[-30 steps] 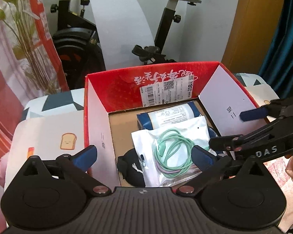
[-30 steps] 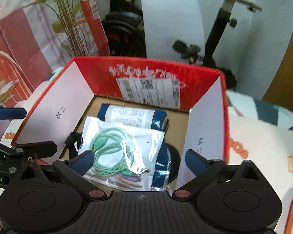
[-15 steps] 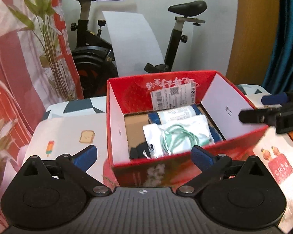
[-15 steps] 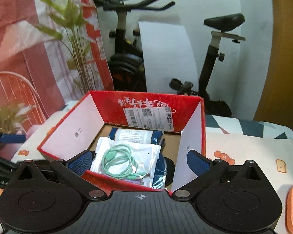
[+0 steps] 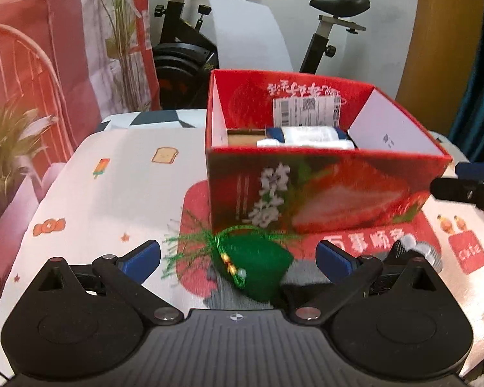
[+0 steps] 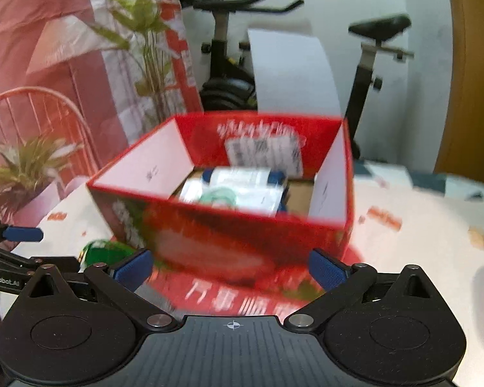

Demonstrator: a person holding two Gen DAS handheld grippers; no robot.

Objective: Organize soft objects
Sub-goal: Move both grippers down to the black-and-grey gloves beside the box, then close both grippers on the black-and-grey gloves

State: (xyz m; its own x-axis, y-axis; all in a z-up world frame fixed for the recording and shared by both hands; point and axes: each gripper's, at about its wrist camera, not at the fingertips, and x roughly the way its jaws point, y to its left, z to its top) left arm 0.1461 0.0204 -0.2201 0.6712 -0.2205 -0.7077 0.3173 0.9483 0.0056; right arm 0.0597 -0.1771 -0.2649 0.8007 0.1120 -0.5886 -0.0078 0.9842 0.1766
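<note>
The right wrist view is smeared by motion, so the print on the red box (image 6: 242,232), its shipping label (image 6: 264,151) and the packets inside cannot be read. From the left wrist, the box's near wall hides most of the white packet (image 5: 305,143) and blue-ended roll (image 5: 306,131). The right gripper (image 5: 468,187) is cut by the frame edge; its jaw state cannot be judged there.

Glossy cardboard box (image 5: 322,190), fuzzy cloth pouch (image 5: 255,266)
</note>
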